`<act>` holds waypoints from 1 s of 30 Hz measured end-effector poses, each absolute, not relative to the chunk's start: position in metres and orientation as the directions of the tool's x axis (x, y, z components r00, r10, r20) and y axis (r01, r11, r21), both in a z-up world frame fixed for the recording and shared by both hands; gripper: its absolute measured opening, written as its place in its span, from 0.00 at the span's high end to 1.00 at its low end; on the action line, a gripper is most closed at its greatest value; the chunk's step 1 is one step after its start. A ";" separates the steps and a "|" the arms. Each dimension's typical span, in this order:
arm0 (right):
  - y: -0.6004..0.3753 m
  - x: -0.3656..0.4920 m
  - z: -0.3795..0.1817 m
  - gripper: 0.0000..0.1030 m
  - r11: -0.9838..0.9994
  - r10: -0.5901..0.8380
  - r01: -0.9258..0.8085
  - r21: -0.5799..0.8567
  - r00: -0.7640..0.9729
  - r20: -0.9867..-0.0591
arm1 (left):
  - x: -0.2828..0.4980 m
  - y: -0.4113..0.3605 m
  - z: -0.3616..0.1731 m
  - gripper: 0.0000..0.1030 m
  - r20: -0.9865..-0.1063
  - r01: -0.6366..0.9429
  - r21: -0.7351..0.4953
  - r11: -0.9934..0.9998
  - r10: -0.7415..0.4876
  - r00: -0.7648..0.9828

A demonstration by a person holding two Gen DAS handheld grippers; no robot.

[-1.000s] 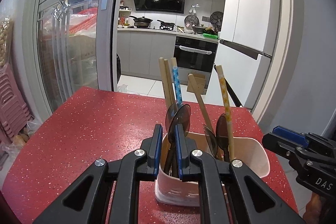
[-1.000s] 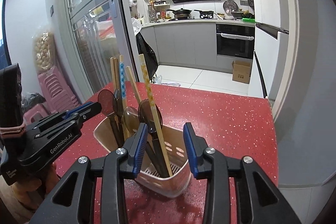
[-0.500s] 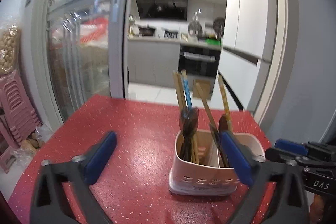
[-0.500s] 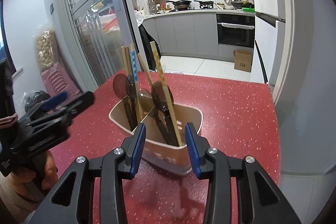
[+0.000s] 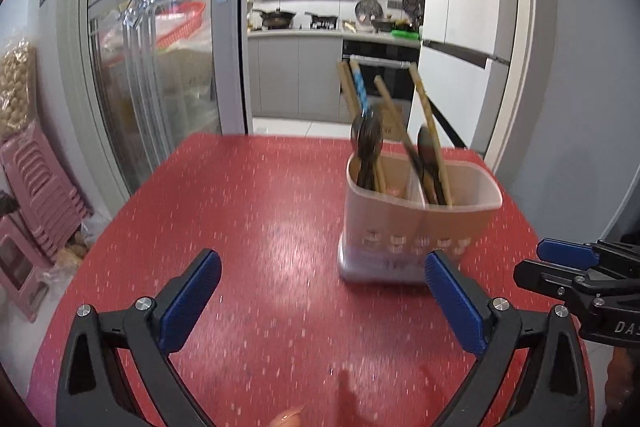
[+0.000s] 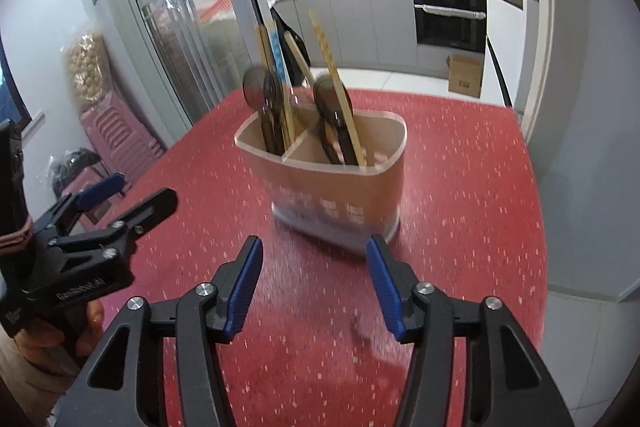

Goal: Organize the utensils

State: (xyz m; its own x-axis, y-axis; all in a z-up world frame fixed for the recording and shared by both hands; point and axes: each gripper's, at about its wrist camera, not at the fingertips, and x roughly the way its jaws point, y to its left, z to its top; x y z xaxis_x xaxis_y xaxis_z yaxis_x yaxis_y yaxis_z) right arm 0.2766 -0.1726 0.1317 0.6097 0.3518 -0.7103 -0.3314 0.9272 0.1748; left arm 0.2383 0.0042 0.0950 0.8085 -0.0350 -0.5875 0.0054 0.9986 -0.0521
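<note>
We note the utensil holder (image 5: 416,223) upright right of centre on the red tabletop (image 5: 248,211). Left gripper (image 5: 320,291) jaws spread wide, empty; right gripper (image 6: 314,279) jaws just opening, empty.

The worktop (image 5: 248,211) is glossy red stone-look with pale speckles. The utensil holder (image 5: 416,227) looks like smooth matt beige plastic. Its chopsticks (image 6: 338,83) look wooden, its spoons (image 6: 260,95) dark translucent plastic. The right gripper (image 6: 314,285) is matt black plastic with ribbed blue pads (image 6: 244,285) and shiny metal screws.
</note>
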 end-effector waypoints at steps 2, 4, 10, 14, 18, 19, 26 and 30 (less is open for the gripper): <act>-0.174 0.270 0.126 0.40 0.933 0.338 -0.316 0.173 0.602 -0.724 | 0.230 0.008 0.091 0.00 -0.605 -0.003 -0.065 0.998 -0.037 0.795; -0.175 0.265 0.120 0.37 0.937 0.330 -0.302 0.176 0.593 -0.735 | 0.221 0.009 0.085 0.00 -0.617 -0.006 -0.070 0.998 -0.038 0.786; -0.177 0.245 0.097 0.26 0.952 0.290 -0.254 0.171 0.573 -0.766 | 0.194 0.007 0.064 0.00 -0.640 -0.011 -0.039 0.999 -0.017 0.768; -0.179 0.234 0.090 0.22 0.962 0.262 -0.222 0.160 0.580 -0.772 | 0.181 0.006 0.053 0.00 -0.654 -0.007 -0.042 0.999 -0.022 0.756; -0.182 0.225 0.087 0.16 0.969 0.240 -0.189 0.157 0.593 -0.768 | 0.171 0.005 0.049 0.00 -0.662 -0.004 -0.039 0.999 -0.023 0.749; -0.183 0.222 0.088 0.13 0.971 0.235 -0.181 0.156 0.600 -0.765 | 0.169 0.006 0.049 0.00 -0.660 -0.003 -0.044 0.999 -0.027 0.751; -0.185 0.207 0.095 0.00 0.979 0.203 -0.146 0.142 0.663 -0.720 | 0.154 0.006 0.050 0.00 -0.651 0.012 -0.038 0.999 -0.034 0.759; -0.186 0.199 0.097 0.00 0.984 0.177 -0.113 0.137 0.687 -0.705 | 0.147 0.004 0.049 0.00 -0.649 0.017 -0.039 0.999 -0.038 0.760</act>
State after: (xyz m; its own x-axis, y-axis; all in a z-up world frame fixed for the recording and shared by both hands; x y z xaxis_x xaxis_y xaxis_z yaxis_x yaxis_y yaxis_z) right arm 0.1995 -0.1858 0.0968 0.6867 0.1772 -0.7050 -0.1132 0.9841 0.1371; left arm 0.1473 0.0043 0.0485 0.7597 -0.0382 -0.6491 0.0173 0.9991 -0.0387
